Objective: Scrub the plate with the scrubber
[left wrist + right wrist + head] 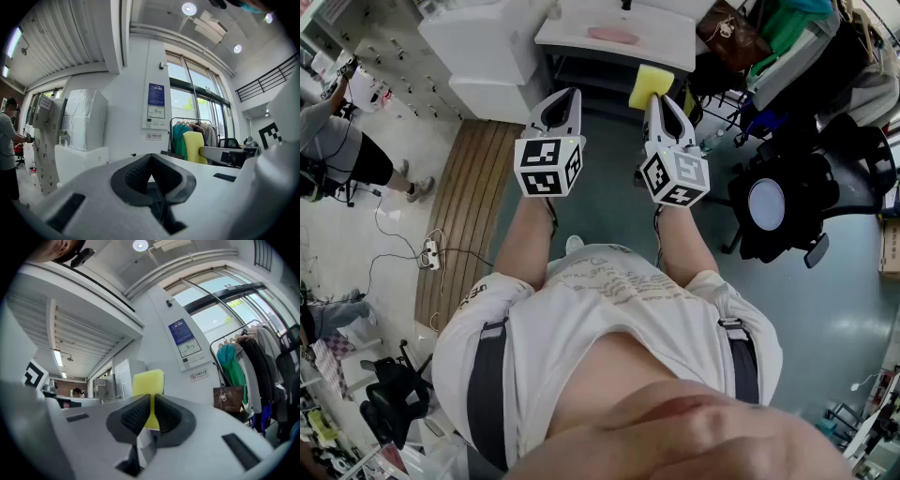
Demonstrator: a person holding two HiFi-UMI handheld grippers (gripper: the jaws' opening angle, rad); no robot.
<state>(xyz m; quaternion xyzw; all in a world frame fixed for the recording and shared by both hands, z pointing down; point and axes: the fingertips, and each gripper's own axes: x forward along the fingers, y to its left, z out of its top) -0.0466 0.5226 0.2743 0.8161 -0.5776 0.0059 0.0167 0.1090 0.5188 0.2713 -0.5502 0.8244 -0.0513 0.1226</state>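
Wearing white shirt (pixel 609 300), holds left gripper (pixel 570 94) closed and empty at 11 o'clock, and clamps yellow scrubber (pixel 651 86) in right gripper (pixel 663 98) at 1 o'clock.

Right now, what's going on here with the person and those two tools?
A person stands holding a hand-held gripper in each hand, both raised in front of the body. The right hand-held gripper is clamped on a yellow sponge. The left hand-held gripper is shut with nothing in it. A white table lies ahead with a flat pink item on it. The sponge is in the air, touching nothing else.
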